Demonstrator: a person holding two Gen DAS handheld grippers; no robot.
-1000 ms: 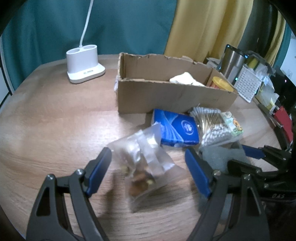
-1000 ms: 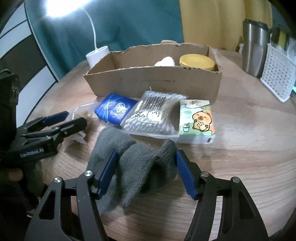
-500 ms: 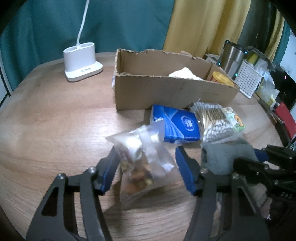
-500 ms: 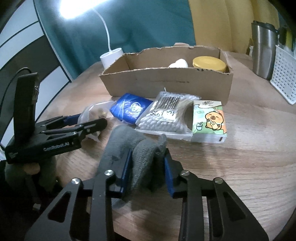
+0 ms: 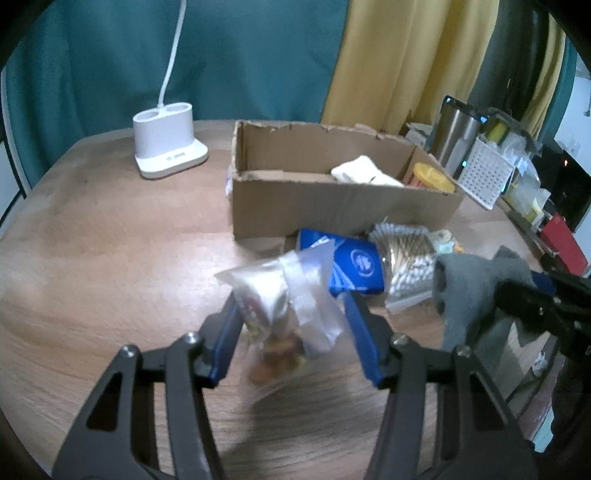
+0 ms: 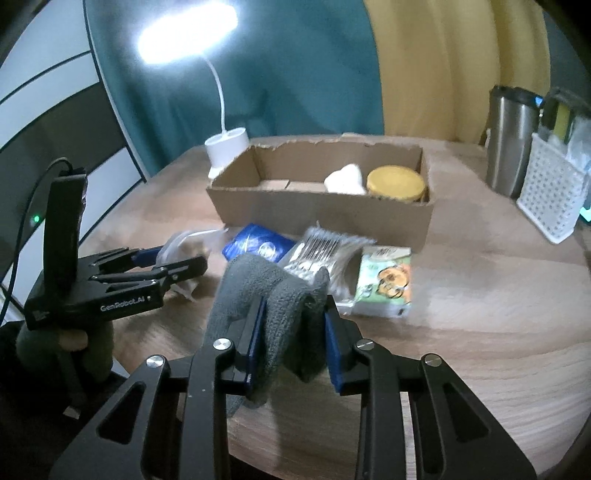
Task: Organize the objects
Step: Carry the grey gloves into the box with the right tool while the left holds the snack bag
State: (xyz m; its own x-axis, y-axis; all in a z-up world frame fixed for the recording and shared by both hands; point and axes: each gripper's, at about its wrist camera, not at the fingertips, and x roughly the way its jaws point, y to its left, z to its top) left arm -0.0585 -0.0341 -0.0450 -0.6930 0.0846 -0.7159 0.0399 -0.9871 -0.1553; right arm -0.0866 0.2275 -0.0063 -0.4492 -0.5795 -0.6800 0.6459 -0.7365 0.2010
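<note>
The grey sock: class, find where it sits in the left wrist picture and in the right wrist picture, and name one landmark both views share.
Left wrist view: the grey sock is at the right edge, held up by the right gripper.
Right wrist view: it is at bottom centre, pinched between the blue fingers.
Shared landmark: the cardboard box behind it, holding a yellow-lidded jar.

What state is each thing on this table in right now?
left gripper: shut on snack bag
snack bag: gripped, lifted
right gripper: shut on grey sock
grey sock: pinched, hanging limp
cardboard box: open-topped, partly filled
yellow-lidded jar: in box, lid on
lamp: lit
blue tissue pack: lying flat
cotton swab bag: lying beside box
</note>
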